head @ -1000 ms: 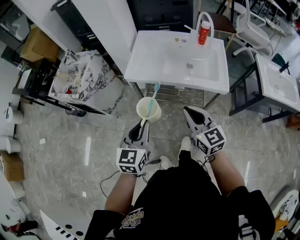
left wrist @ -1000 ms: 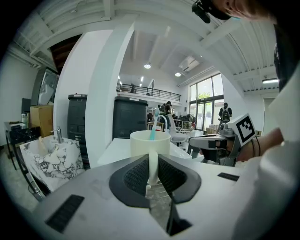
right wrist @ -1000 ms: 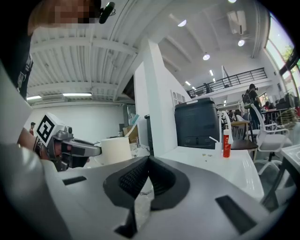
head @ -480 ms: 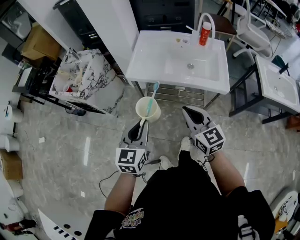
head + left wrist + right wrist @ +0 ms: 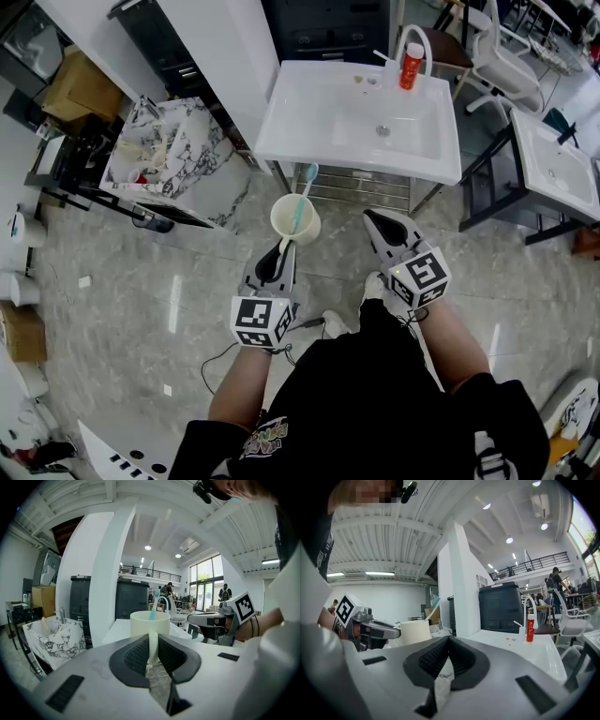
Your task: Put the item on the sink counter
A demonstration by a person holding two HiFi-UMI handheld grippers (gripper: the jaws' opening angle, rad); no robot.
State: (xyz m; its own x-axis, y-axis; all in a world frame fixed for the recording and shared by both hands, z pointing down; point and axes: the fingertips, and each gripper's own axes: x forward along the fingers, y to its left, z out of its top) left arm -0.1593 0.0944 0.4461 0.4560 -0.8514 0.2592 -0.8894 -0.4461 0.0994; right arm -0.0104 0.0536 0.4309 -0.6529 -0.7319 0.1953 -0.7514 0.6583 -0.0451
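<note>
A cream mug point(image 5: 294, 219) with a blue toothbrush point(image 5: 302, 195) standing in it hangs above the floor, short of the white sink counter point(image 5: 292, 112). My left gripper point(image 5: 285, 246) is shut on the mug's handle point(image 5: 152, 645); the mug point(image 5: 150, 623) rises just beyond its jaws. My right gripper point(image 5: 372, 221) is to the right of the mug, shut with nothing in it. In the right gripper view the mug point(image 5: 415, 632) and the sink counter point(image 5: 511, 646) both show.
A red tube point(image 5: 409, 66) and a curved white tap point(image 5: 418, 45) stand at the sink's back right. A marble-patterned basin point(image 5: 165, 155) sits to the left, a second white sink point(image 5: 555, 169) to the right, a white chair point(image 5: 497, 47) behind. A metal rack point(image 5: 356, 189) lies under the sink.
The sink has drawn slightly nearer in the head view. The mug stays held in my left gripper; both grippers keep their places.
</note>
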